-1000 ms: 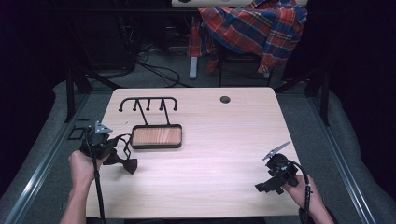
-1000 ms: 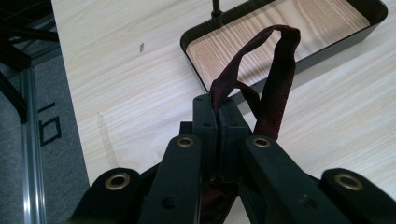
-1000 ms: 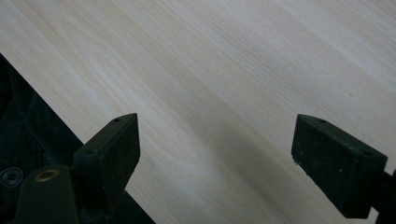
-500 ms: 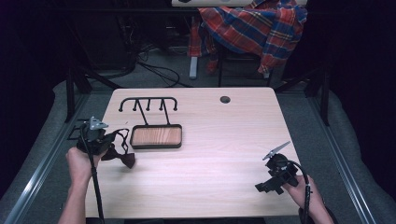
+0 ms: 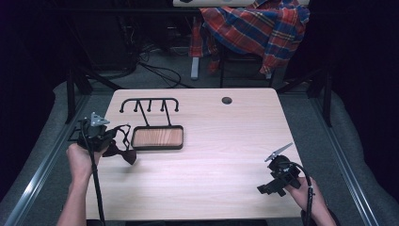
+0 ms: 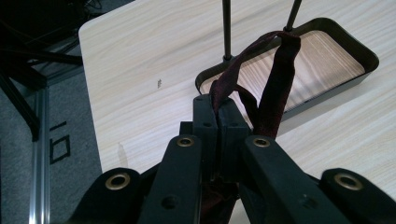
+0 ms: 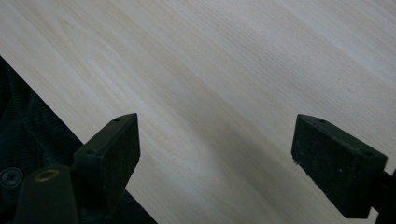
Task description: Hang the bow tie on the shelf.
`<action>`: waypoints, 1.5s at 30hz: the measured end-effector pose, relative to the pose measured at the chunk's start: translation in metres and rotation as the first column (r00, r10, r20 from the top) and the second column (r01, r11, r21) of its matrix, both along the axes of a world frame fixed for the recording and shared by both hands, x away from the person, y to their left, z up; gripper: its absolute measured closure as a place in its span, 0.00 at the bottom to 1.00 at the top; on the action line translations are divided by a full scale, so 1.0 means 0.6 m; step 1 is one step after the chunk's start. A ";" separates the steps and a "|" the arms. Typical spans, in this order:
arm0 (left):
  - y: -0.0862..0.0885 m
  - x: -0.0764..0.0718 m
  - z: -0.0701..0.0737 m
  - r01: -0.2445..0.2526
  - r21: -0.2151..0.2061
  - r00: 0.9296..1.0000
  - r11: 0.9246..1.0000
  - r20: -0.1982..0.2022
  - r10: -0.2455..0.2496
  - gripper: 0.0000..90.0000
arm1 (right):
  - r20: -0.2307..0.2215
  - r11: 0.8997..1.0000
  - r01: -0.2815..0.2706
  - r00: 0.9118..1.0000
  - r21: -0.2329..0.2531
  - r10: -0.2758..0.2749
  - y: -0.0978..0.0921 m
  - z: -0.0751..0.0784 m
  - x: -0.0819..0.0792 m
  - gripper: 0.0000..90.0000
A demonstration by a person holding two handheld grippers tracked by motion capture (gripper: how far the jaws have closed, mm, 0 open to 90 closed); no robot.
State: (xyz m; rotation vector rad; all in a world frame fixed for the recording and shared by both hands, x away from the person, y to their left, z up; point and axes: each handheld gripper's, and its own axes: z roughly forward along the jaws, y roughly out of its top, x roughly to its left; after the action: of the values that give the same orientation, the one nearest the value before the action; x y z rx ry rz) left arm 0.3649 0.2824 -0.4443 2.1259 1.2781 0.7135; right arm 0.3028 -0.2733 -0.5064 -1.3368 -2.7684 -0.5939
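Observation:
My left gripper [image 5: 107, 137] is near the table's left edge, shut on a dark maroon bow tie [image 5: 124, 154]. The bow hangs below the jaws, and its strap [image 6: 276, 79] loops up toward the stand. In the left gripper view the left gripper [image 6: 218, 111] pinches the strap between closed jaws. Just right of it stands a black hook stand [image 5: 149, 100] with a wood-lined tray base [image 5: 157, 148], whose rim [image 6: 370, 55] is close ahead. My right gripper [image 5: 266, 187] sits at the front right of the table. Its jaws [image 7: 215, 149] are wide open over bare wood.
A round cable hole [image 5: 227, 100] is near the table's far edge. Behind the table, a plaid shirt [image 5: 256, 26] is draped over a chair. Cables lie on the floor at the back left, and metal rails [image 5: 40, 165] run along both sides of the table.
My left gripper has lifted slightly and moved toward the far side, carrying the bow tie with it. The right gripper has not moved.

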 end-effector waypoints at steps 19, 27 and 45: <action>-0.007 0.020 0.042 0.023 0.014 0.999 1.000 0.035 -0.024 0.98 | 0.004 0.999 -0.010 1.000 -0.030 0.010 0.000 0.003 0.000 0.17; -0.013 0.031 0.060 0.030 0.031 0.999 0.999 0.033 -0.031 0.98 | 0.003 1.000 -0.007 1.000 -0.011 0.007 -0.002 0.004 -0.001 0.17; -0.020 0.066 0.087 0.025 0.060 0.999 0.998 0.027 -0.027 0.98 | 0.009 1.000 -0.007 1.000 -0.018 0.007 0.000 0.003 -0.002 0.17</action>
State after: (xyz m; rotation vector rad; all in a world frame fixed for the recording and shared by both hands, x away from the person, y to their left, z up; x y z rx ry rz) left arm 0.4042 0.2701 -0.3922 2.1685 1.2264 0.7765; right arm 0.3014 -0.2735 -0.5047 -1.3309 -2.7912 -0.5774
